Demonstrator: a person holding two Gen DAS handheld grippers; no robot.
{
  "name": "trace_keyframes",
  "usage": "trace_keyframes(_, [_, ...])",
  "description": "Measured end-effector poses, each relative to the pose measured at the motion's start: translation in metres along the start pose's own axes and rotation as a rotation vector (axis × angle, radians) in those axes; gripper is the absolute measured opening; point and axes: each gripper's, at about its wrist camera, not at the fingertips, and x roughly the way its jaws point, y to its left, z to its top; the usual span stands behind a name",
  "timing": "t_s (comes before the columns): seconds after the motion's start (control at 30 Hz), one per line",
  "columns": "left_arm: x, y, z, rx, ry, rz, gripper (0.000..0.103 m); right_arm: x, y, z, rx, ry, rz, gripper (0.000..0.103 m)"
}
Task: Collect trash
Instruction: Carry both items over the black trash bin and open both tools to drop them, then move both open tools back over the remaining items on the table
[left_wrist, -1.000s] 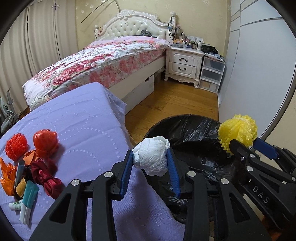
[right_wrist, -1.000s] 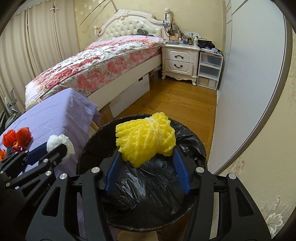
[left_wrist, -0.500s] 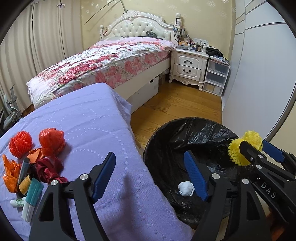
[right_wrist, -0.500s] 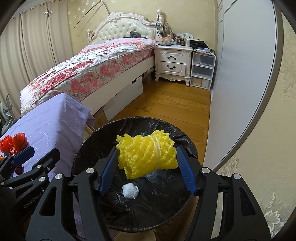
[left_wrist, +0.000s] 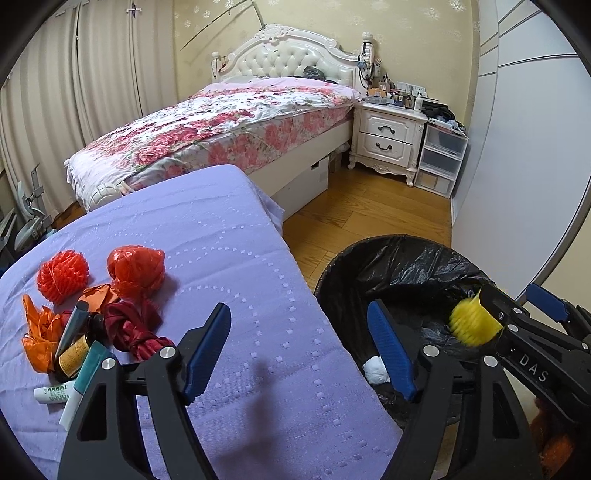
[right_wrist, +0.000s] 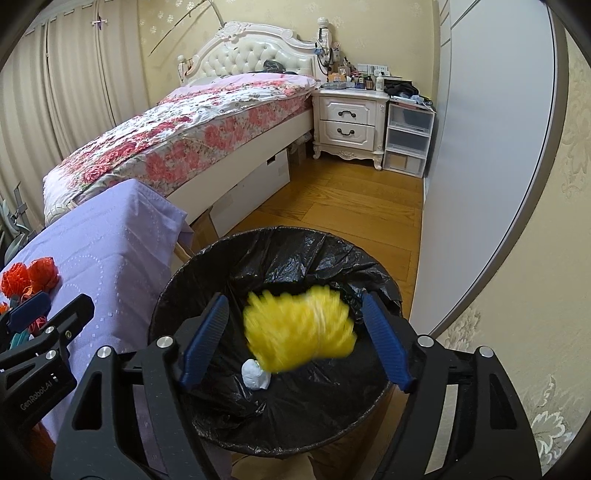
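A black-lined trash bin stands beside the purple-covered table. My right gripper is open above the bin; the yellow foam net is blurred between its jaws, falling free. It also shows in the left wrist view. A white crumpled ball lies in the bin, also seen in the left wrist view. My left gripper is open and empty over the table edge and the bin rim. Red and orange trash lies on the table's left.
A red foam net, dark red cloth, orange wrappers, a small bottle and tubes lie at the table's left. A bed, nightstand, drawers and white wardrobe surround the wooden floor.
My left gripper let go of the white ball, which dropped into the bin. My right gripper has opened and the yellow foam net is falling.
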Motion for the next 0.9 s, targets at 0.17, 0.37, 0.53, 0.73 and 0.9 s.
trace_keyframes(0.17, [-0.001,0.003,-0.002,0.0,0.0,0.005,0.074,0.0,0.001,0.001,-0.002,0.003,0.0,0.075])
trace_keyframes(0.37, [-0.01,0.014,-0.005,-0.009,-0.011,0.024,0.074,-0.004,0.009,-0.002,-0.02,0.005,0.013,0.075])
trace_keyframes(0.53, [-0.023,0.033,-0.013,-0.023,-0.023,0.065,0.074,-0.012,0.027,-0.006,-0.048,0.005,0.043,0.075])
trace_keyframes(0.73, [-0.038,0.067,-0.028,-0.047,-0.026,0.144,0.074,-0.02,0.058,-0.015,-0.095,0.015,0.104,0.075])
trace_keyframes(0.9, [-0.048,0.112,-0.046,-0.104,0.001,0.212,0.074,-0.026,0.09,-0.025,-0.141,0.036,0.17,0.075])
